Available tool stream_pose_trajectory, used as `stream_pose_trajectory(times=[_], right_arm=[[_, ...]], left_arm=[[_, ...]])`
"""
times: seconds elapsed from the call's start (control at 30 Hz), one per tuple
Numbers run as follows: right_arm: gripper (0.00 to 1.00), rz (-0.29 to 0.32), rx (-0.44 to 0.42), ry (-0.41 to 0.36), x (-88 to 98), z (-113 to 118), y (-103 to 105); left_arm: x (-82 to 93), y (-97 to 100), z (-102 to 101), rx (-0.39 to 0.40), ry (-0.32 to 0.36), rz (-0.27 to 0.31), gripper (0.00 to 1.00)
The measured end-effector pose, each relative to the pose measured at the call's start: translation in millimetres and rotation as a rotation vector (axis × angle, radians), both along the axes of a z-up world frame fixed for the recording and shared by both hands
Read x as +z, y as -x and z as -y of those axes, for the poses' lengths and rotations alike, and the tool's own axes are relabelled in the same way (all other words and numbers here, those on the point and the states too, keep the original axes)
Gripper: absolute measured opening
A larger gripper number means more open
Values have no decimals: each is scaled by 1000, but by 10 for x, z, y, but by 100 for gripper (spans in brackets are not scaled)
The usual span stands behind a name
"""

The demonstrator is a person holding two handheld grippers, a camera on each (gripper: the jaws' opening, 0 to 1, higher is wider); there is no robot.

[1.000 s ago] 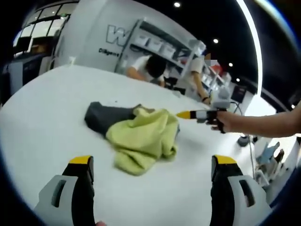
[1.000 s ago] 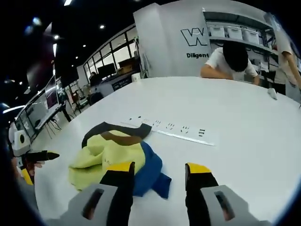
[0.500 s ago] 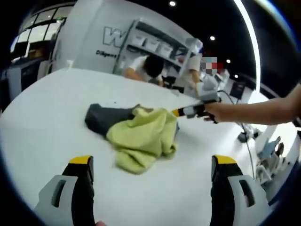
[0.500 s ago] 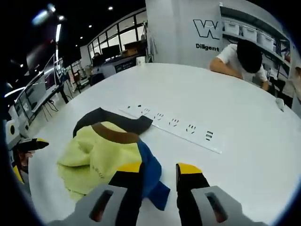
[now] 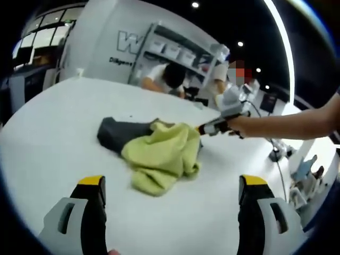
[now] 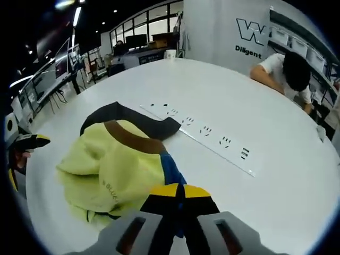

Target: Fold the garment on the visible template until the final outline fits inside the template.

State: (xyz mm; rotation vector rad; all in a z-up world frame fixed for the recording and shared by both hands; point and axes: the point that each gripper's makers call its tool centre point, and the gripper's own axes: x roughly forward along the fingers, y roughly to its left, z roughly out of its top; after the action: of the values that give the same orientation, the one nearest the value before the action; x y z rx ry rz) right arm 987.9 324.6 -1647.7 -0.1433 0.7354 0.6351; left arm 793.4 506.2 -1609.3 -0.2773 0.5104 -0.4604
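Note:
A crumpled garment (image 5: 162, 154) lies on the white table (image 5: 48, 138), yellow-green with a dark grey part (image 5: 118, 133). In the right gripper view the garment (image 6: 111, 167) also shows a brown collar band and a blue part (image 6: 171, 169). My right gripper (image 6: 181, 190) is shut on that blue edge. It reaches in from the right as the right gripper (image 5: 203, 129), touching the garment's far side. My left gripper (image 5: 172, 181) stands wide open in front of the garment, apart from it, and appears as the left gripper (image 6: 25, 159) at the edge.
A long clear strip with black marks (image 6: 210, 139) lies on the table beyond the garment. A person (image 5: 169, 77) bends over the table's far edge, with shelves behind. A cable and small objects (image 5: 276, 156) sit near the right edge.
My right gripper has moved forward onto the garment's blue edge and its jaws have gone from open to shut. The left gripper has stayed still and open.

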Motion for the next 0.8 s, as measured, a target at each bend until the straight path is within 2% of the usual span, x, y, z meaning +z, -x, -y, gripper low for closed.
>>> stream_pose_trajectory(times=[0.03, 0.1, 0.4, 0.8], right_arm=[[0, -1, 15, 37, -27, -29, 13], [0, -13, 24, 63, -65, -10, 28], [0, -27, 94, 120, -130, -49, 104], [0, 70, 131, 187, 86, 3, 53]], left_arm=[[-2, 2, -1, 0, -2, 1, 99], [-6, 14, -3, 2, 1, -1, 99], [7, 23, 5, 5, 5, 3, 99], [42, 31, 0, 11, 6, 12, 99]])
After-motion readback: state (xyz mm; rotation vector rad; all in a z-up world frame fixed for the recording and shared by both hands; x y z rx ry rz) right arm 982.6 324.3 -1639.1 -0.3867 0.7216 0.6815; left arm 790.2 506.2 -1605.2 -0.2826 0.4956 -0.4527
